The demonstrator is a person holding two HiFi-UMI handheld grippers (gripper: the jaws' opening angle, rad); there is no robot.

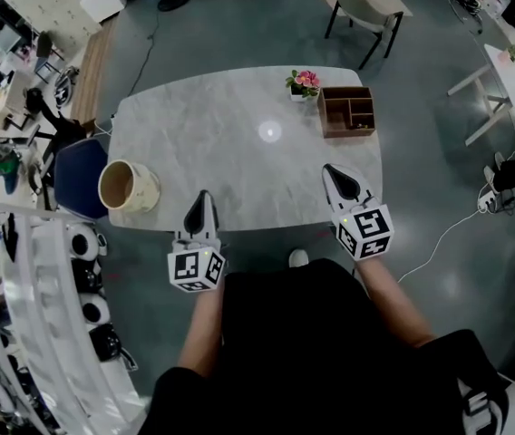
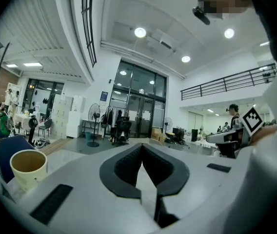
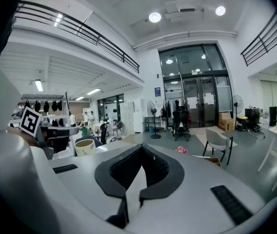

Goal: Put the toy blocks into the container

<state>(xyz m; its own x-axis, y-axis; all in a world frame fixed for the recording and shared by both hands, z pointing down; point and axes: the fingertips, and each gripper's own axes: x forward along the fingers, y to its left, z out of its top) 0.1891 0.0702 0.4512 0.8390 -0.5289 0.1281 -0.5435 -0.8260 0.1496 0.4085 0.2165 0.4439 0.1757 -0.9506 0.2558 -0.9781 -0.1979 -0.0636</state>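
Observation:
A cream, open-topped container (image 1: 129,187) stands at the left edge of the marble table (image 1: 239,143). It also shows in the left gripper view (image 2: 29,167) and the right gripper view (image 3: 85,146). No toy blocks are in sight in any view. My left gripper (image 1: 203,194) hangs over the table's near edge, to the right of the container, shut and empty (image 2: 142,146). My right gripper (image 1: 331,169) is over the near right part of the table, also shut with nothing in it (image 3: 141,148).
A wooden desk organizer (image 1: 346,111) and a small pot of pink flowers (image 1: 304,83) stand at the far right of the table. A blue chair (image 1: 78,175) sits to the left of the table. A pale chair (image 1: 364,11) stands beyond it.

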